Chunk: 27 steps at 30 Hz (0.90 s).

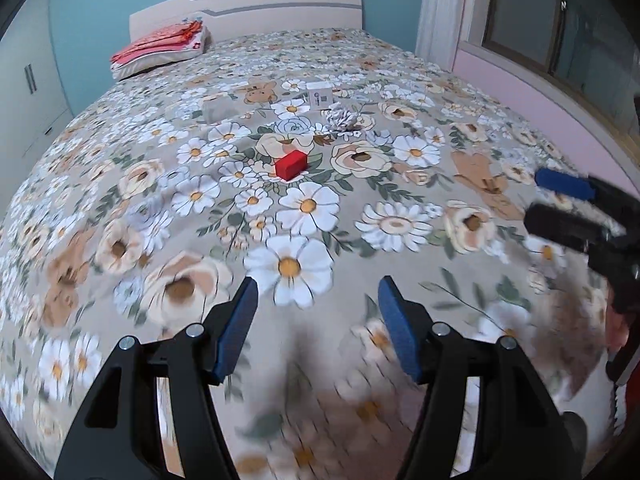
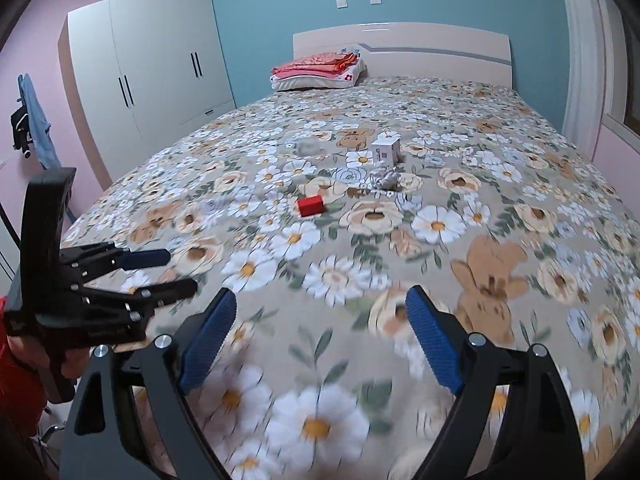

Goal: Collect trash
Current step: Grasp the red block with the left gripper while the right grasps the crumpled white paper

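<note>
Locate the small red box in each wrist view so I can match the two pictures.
Left wrist view: the small red box lies on the floral bedspread just above centre, nearer than the crumpled paper.
Right wrist view: the same box sits left of centre, in front of the white carton.
Shared landmark: the folded red bedding by the headboard.

You have a red box [image 1: 291, 165] lying mid-bed; beyond it a crumpled white paper [image 1: 340, 118], then an upright white carton [image 1: 320, 98].
</note>
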Each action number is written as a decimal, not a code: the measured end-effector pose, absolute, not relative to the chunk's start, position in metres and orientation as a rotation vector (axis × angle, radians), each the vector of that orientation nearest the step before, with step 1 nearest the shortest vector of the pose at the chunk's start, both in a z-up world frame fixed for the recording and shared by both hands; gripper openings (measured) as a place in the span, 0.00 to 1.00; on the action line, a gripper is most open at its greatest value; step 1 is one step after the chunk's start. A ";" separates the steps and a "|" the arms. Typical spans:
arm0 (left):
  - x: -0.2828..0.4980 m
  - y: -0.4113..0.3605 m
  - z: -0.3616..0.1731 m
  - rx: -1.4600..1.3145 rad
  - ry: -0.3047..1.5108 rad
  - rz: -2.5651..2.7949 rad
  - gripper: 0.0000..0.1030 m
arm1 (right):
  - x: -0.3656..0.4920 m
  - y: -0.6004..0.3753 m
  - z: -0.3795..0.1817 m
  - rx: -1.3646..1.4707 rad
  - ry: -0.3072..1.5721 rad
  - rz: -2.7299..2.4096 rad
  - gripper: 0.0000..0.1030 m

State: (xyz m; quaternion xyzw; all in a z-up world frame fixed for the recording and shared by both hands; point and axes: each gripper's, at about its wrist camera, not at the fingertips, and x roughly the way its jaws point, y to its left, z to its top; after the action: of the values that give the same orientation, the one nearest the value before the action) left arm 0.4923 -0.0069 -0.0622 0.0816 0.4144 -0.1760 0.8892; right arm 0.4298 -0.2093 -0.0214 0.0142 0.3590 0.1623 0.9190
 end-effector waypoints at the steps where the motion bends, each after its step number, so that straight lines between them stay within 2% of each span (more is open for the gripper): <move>1: 0.500 -0.008 -0.067 0.181 0.863 -0.366 0.61 | 0.449 -0.206 -0.026 0.032 0.743 0.331 0.86; 16: 0.658 -0.025 -0.121 0.244 0.910 -0.488 0.61 | 0.623 -0.199 -0.074 0.033 0.796 0.212 0.86; 27: 0.702 -0.041 -0.139 0.206 0.914 -0.552 0.61 | 0.710 -0.187 -0.114 0.018 0.874 0.130 0.86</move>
State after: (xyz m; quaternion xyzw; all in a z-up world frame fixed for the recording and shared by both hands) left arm 0.7025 -0.0405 -0.1393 0.0978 0.4348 -0.2624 0.8559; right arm 0.7103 -0.1870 -0.1144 0.0085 0.4229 0.0627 0.9040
